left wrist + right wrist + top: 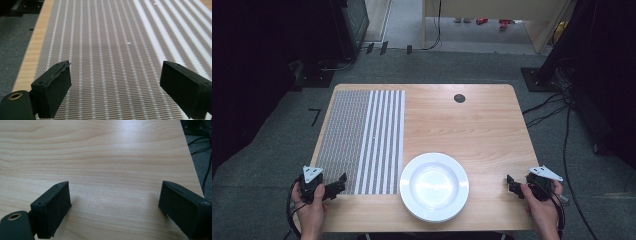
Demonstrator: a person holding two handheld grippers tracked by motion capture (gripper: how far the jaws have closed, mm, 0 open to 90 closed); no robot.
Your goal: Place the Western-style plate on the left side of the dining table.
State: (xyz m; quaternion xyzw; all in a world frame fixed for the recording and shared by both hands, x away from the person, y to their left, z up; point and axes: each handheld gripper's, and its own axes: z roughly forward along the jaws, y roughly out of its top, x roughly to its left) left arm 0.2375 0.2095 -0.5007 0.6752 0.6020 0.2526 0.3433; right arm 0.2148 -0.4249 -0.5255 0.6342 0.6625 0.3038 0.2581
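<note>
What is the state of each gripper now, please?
Left gripper: open, holding nothing, over the striped placemat.
Right gripper: open, holding nothing, over bare table.

High view above the table's (472,125) near edge facing forward-down, left gripper view close over its striped mat (105,45), right gripper view close over its bare wood.

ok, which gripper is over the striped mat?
The left gripper: its open jaws sit over the striped mat. The right gripper is over bare table.
</note>
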